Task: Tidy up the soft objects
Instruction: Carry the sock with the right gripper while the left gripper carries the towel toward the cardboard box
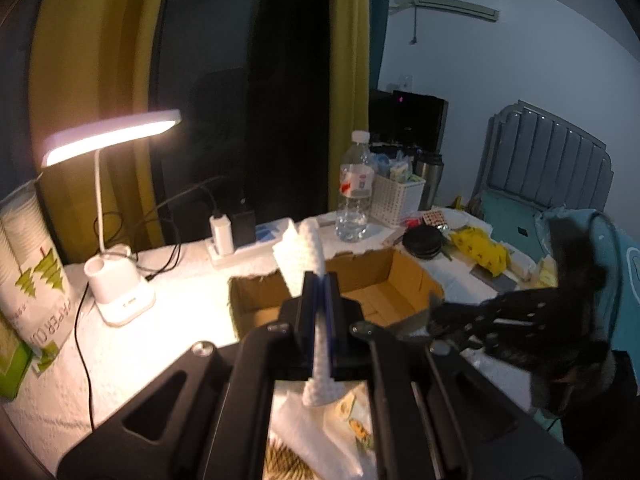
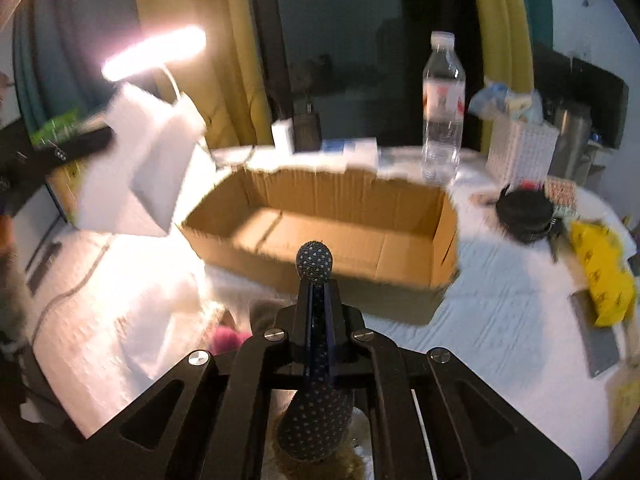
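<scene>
Left gripper (image 1: 319, 280) clamps white cloth (image 1: 302, 248) before box (image 1: 400, 276).

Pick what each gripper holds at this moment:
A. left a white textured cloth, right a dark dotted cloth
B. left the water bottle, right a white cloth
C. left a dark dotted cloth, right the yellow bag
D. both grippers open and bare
A: the left gripper is clamped on a white textured cloth, and the right gripper is clamped on a dark dotted cloth, both near the open cardboard box.

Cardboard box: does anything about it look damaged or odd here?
Yes. The cardboard box has ragged, torn top edges with no flaps, most visibly along its far wall. It sits upright and open, with nothing inside.
</scene>
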`<state>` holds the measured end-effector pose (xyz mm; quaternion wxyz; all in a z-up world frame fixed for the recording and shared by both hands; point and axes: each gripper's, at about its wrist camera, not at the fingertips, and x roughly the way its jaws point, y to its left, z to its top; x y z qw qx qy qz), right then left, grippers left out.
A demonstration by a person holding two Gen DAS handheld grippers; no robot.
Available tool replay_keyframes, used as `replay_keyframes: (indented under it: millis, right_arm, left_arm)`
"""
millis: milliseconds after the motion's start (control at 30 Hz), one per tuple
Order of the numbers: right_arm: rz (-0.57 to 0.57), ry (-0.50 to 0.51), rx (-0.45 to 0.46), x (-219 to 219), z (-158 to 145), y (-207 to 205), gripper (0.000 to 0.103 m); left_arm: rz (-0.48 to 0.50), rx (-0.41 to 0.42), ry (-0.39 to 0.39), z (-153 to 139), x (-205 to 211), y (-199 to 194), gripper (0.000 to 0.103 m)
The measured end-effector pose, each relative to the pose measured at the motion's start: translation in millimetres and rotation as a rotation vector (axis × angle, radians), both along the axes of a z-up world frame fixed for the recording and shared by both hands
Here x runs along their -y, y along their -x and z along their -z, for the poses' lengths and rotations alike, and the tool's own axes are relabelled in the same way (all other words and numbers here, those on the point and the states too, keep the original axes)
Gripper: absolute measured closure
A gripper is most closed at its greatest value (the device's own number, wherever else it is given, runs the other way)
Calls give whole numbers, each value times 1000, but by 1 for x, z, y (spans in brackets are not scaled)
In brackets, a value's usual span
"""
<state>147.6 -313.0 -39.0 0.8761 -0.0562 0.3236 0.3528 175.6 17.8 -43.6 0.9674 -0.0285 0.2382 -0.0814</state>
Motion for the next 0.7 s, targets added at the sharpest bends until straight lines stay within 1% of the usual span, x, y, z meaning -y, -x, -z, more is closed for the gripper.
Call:
replay_keyframes:
  millis: [167,333,433,667,700]
  right_arm:
    - [19,-63,83,14,-36,-3,97]
    - [46,-92,126,22,-51,-19,97]
    - [57,-104,127,22,-51,-30,97]
    - [92,-96,90,12,-33,-62,96]
    - [98,-96,82,11,-30,-67,96]
  left_arm:
    - [10,23,-15,-5,4,-15,100]
    - [3,10,-23,3,3,-35,100]
    - [-12,-21,-26,15,-1,-49,100]
    - [-45,-114,-15,50,-13,-80,100]
    - [-46,-126,-13,54,-14,-83,97]
